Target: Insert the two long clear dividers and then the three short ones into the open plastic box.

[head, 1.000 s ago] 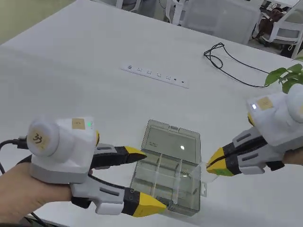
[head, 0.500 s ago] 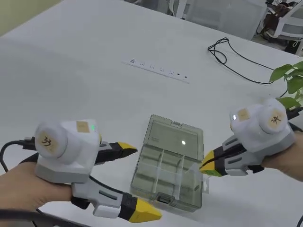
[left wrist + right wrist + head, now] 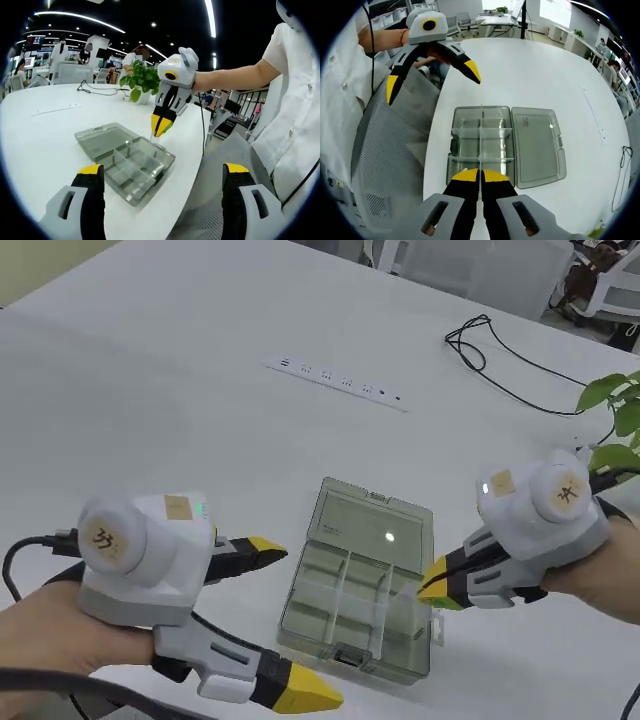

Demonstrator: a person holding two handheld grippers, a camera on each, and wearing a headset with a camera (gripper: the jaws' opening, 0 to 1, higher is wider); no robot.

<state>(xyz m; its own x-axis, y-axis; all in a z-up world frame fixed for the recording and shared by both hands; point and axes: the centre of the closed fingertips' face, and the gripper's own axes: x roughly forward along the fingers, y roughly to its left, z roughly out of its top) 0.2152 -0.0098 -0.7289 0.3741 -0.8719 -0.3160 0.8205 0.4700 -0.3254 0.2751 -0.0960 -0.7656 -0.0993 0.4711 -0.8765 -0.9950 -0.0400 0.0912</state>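
Right gripper (image 3: 433, 591) fingers pinch a clear divider (image 3: 410, 593) over the open plastic box (image 3: 345, 656), right side; left gripper (image 3: 290, 623) fingers spread wide, near-left above the tabletop (image 3: 180, 410).

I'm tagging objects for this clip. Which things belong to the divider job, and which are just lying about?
Job: plastic box, clear dividers standing in it, the divider pinched by the right gripper, open left gripper.
Lying about: power strip, black cable, plant.
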